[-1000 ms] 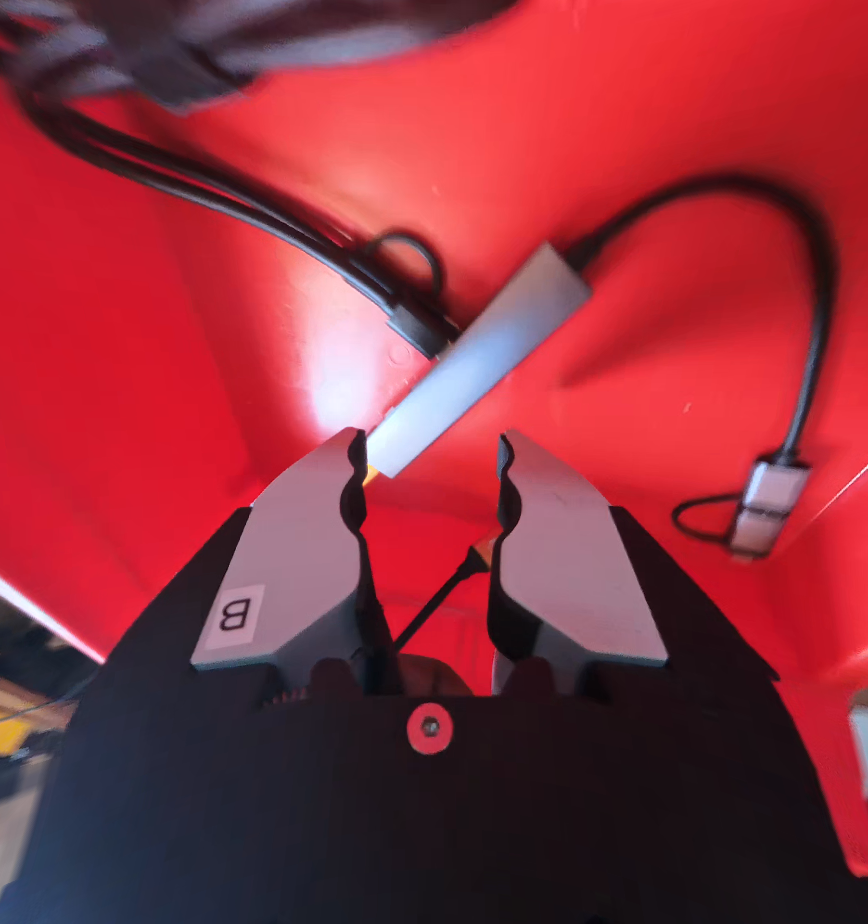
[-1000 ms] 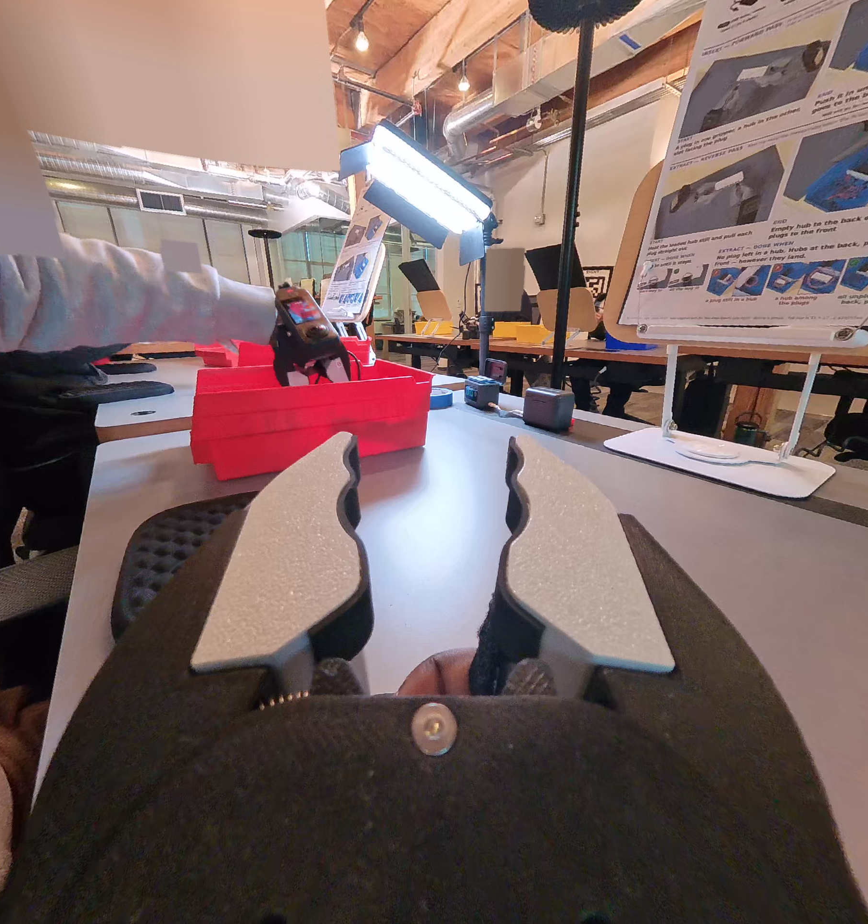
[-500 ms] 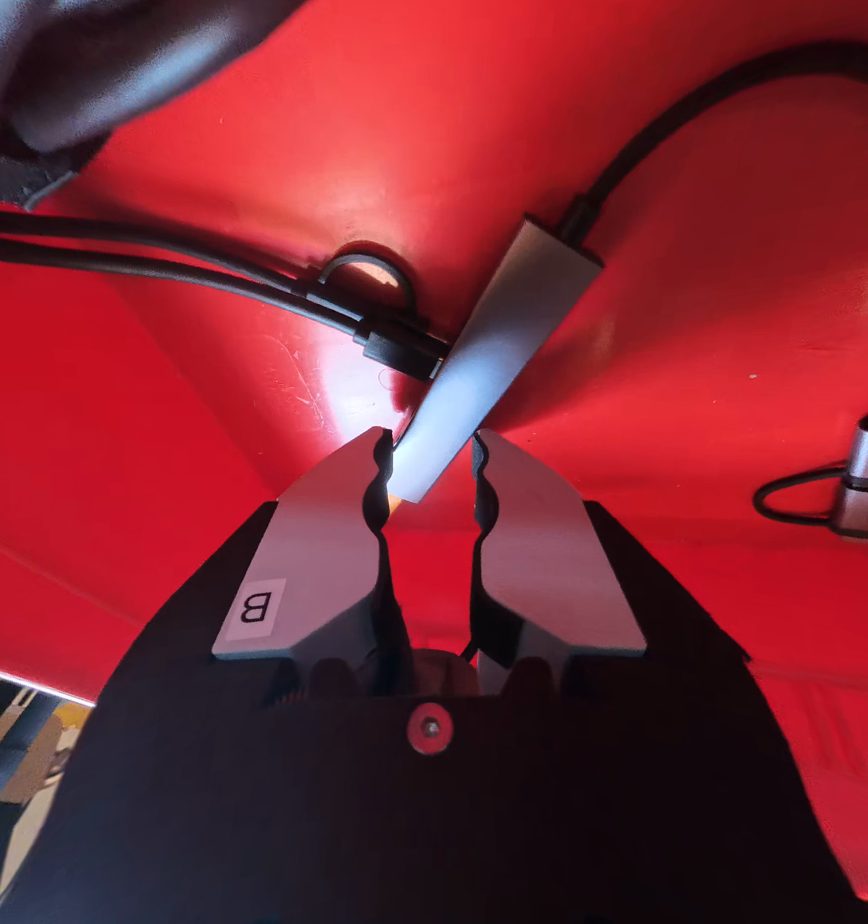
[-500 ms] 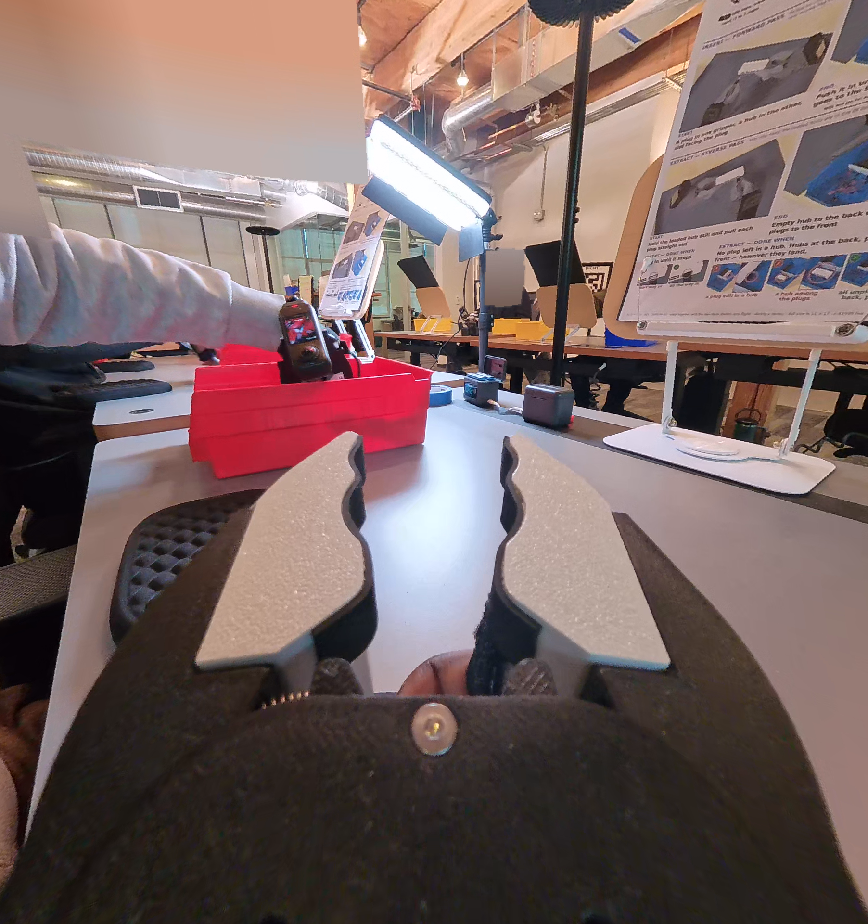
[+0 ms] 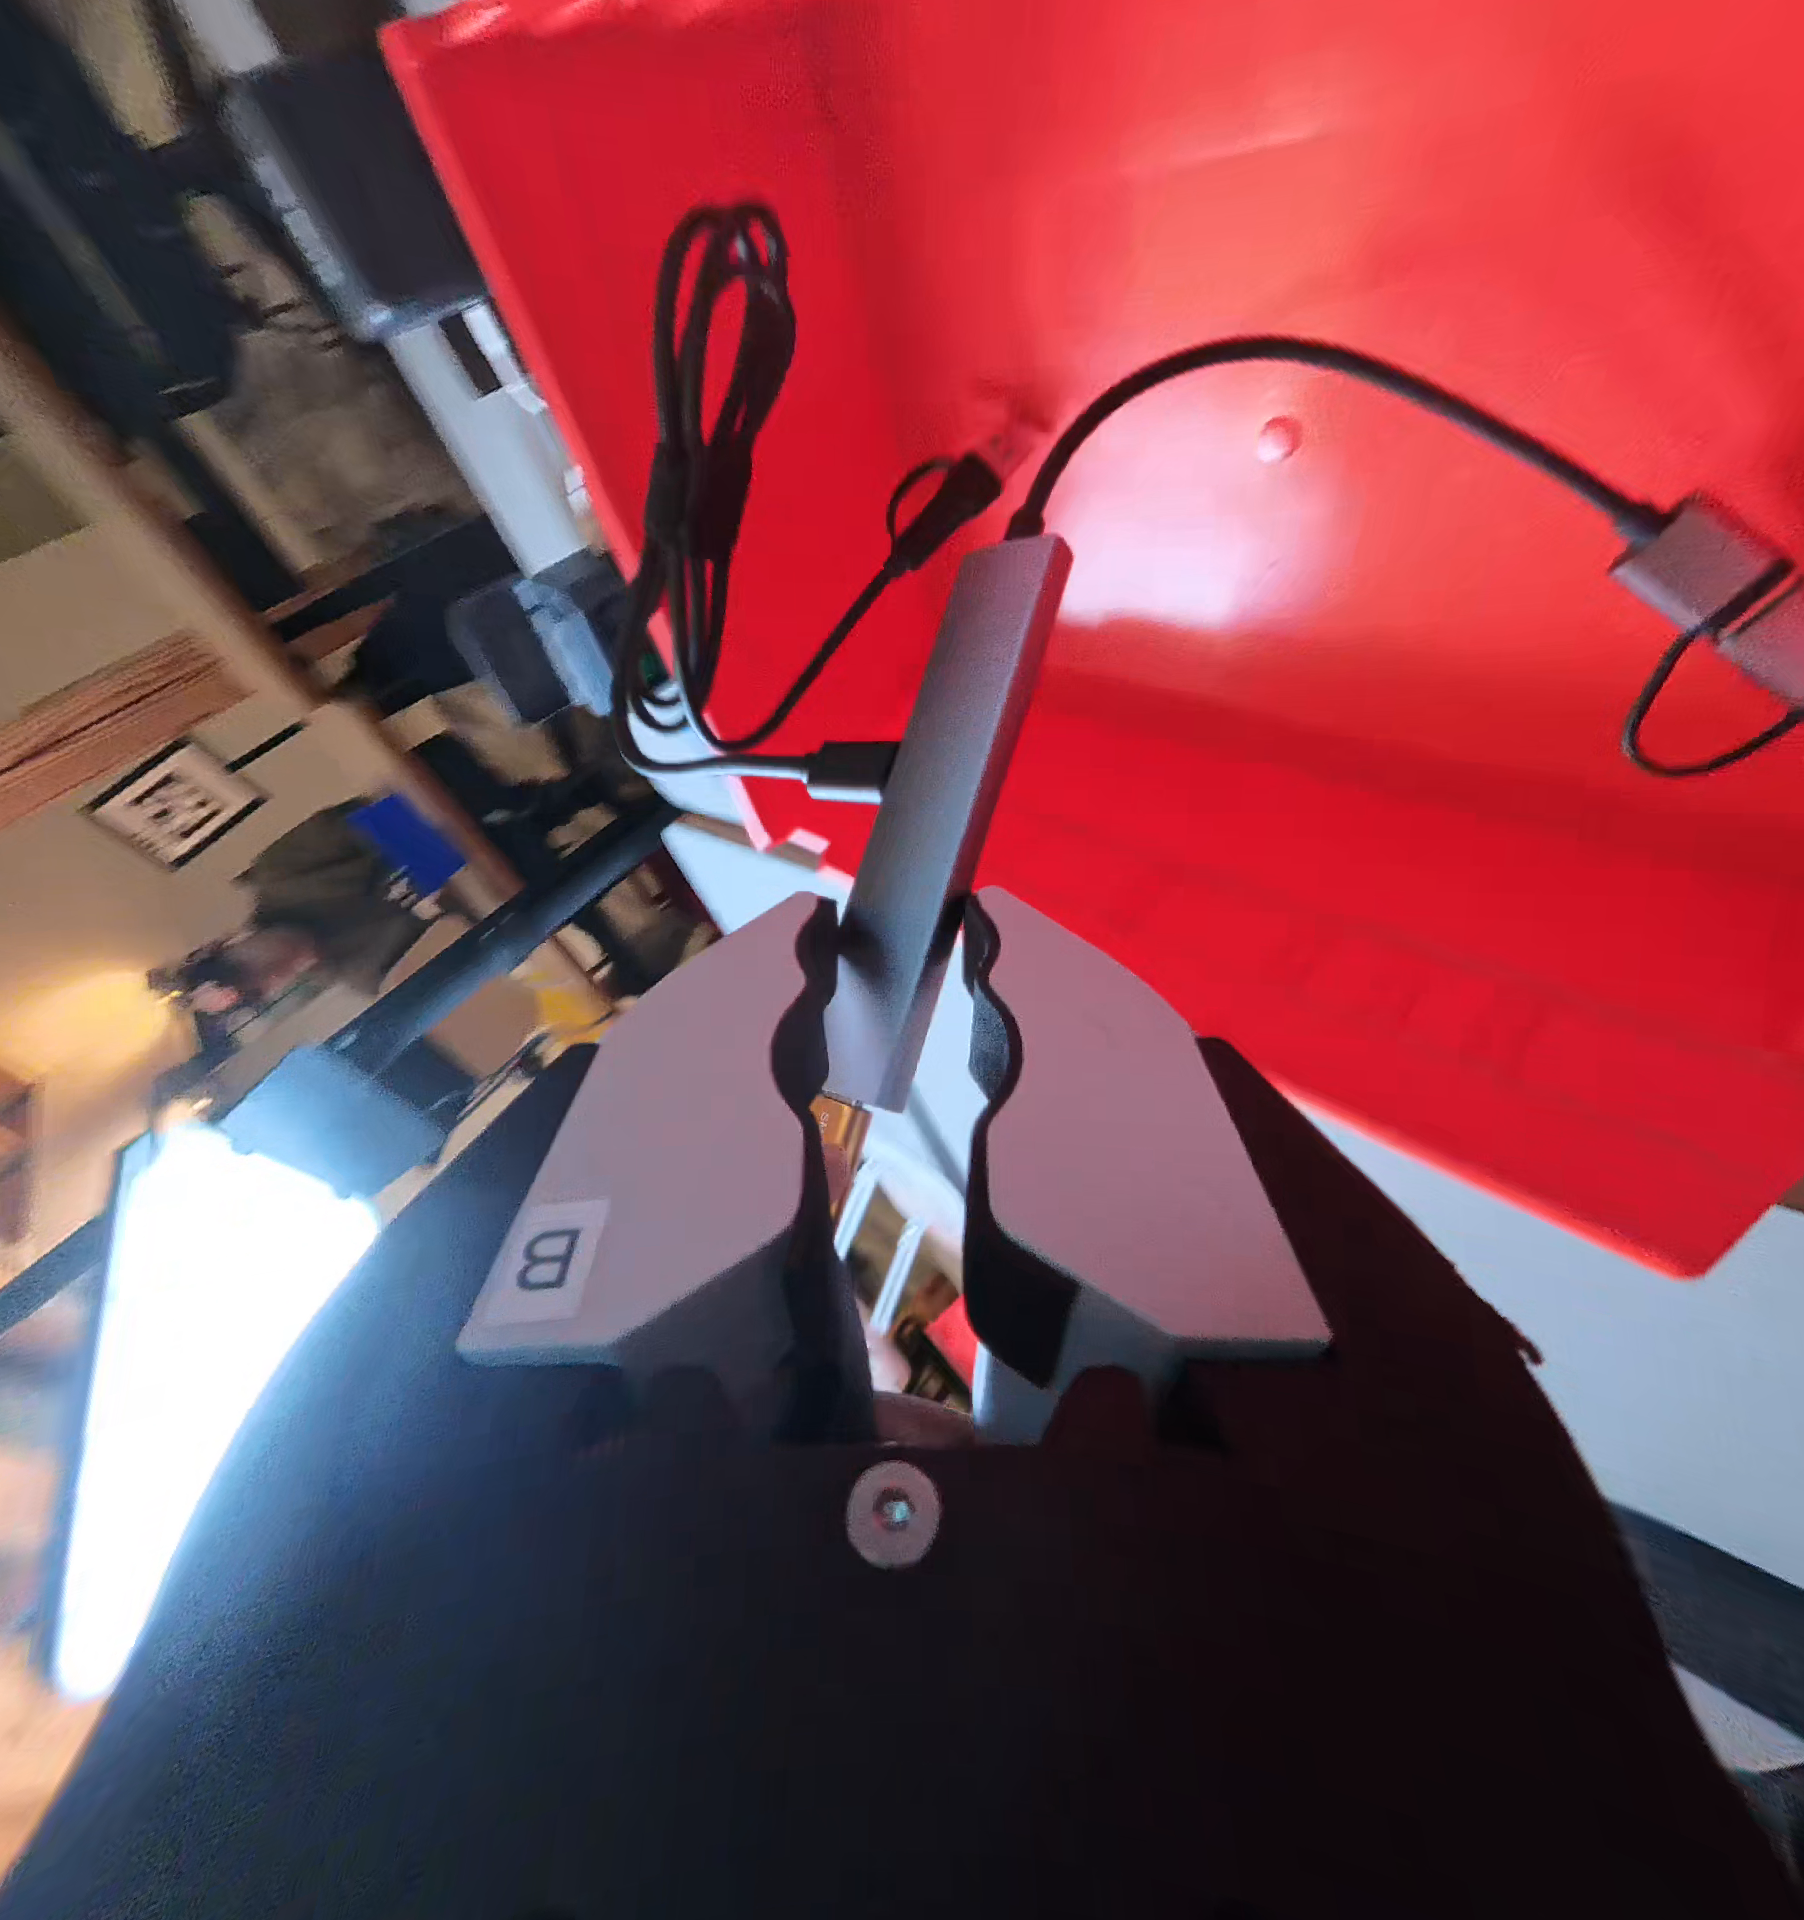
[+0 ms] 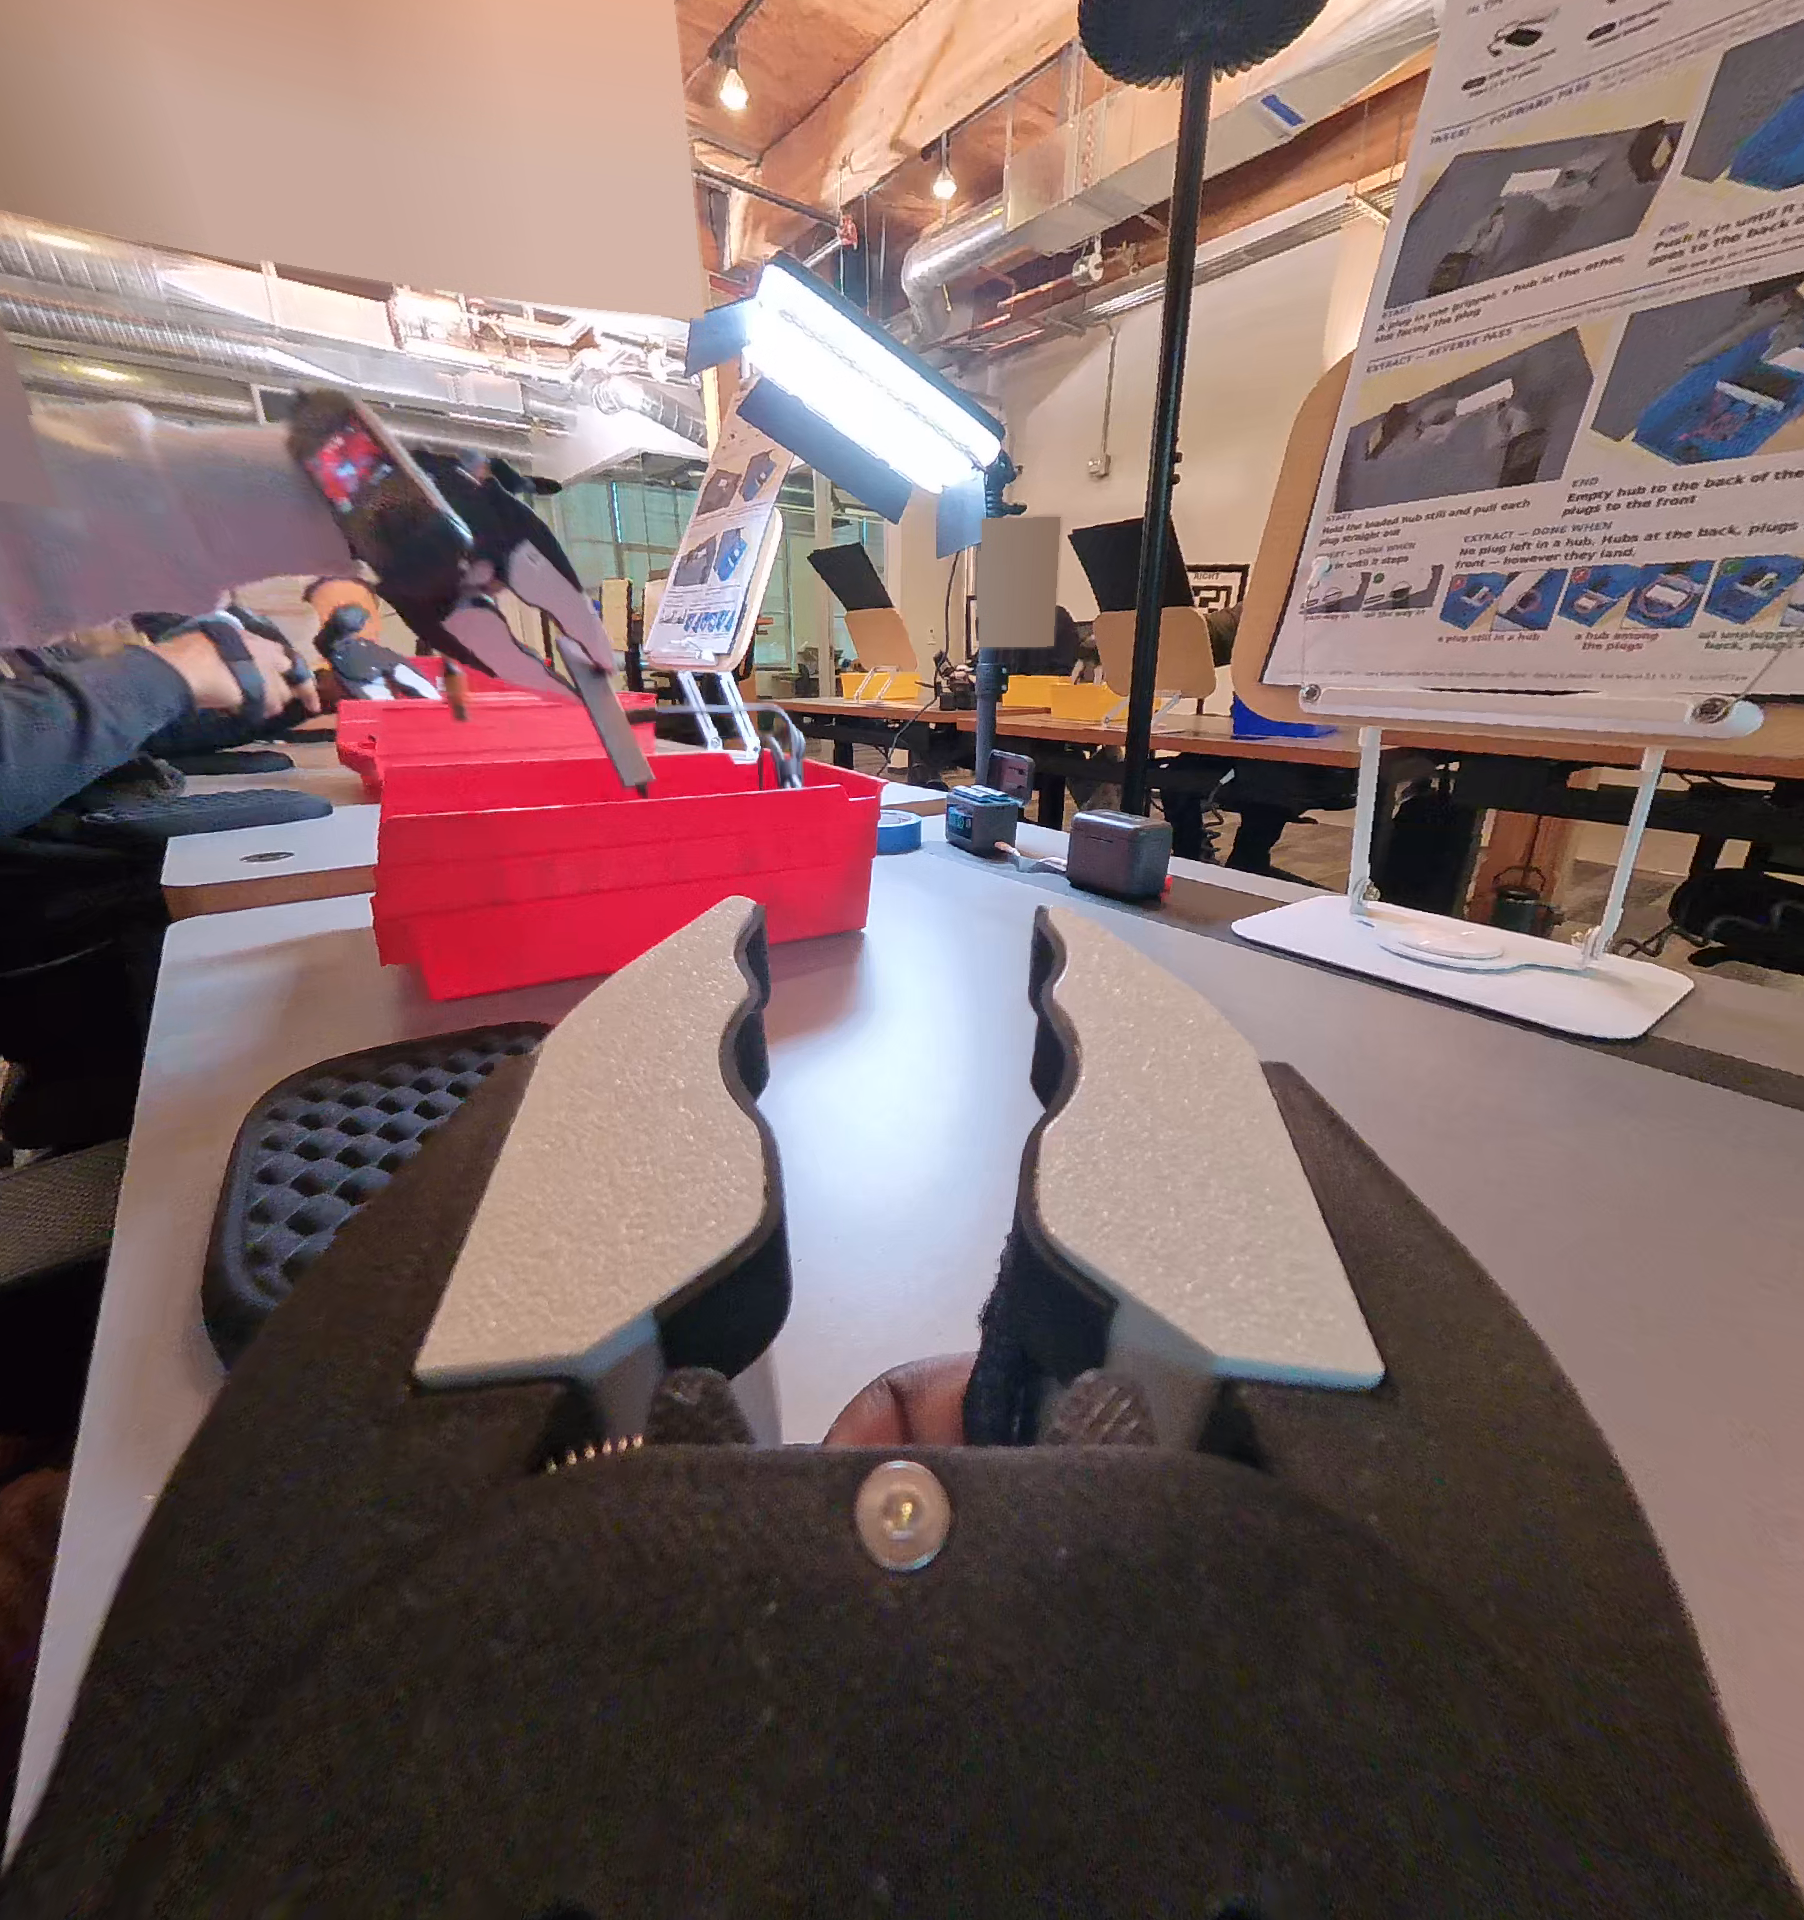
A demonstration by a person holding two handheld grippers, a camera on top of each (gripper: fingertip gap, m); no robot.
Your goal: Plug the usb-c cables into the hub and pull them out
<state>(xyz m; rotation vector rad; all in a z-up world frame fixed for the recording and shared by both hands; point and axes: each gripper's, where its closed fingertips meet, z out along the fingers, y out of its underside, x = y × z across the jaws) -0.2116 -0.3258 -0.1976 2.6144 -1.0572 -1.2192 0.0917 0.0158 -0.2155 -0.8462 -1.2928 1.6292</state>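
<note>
While lifted above the red bin: the hub [image 5: 939,831], a slim grey bar, tilts toward 1 o'clock in the left wrist view.
Left tongs [image 5: 898,914]: clamped on the hub's near end, both jaws touching its sides.
Plugged cable [image 5: 846,771]: black plug seated in the hub's side at 9 o'clock; its cord loops up toward 11 o'clock.
Hub lead [image 5: 1345,364]: arcs from the hub's far end to a grey adapter [image 5: 1708,582] at 3 o'clock.
Red bin [image 6: 617,862]: rests on the grey surface [image 6: 1500,1195], at 11 o'clock in the right wrist view.
Right tongs [image 6: 898,935]: jaws spread apart, nothing between them, low over the surface, well apart from the bin.
</note>
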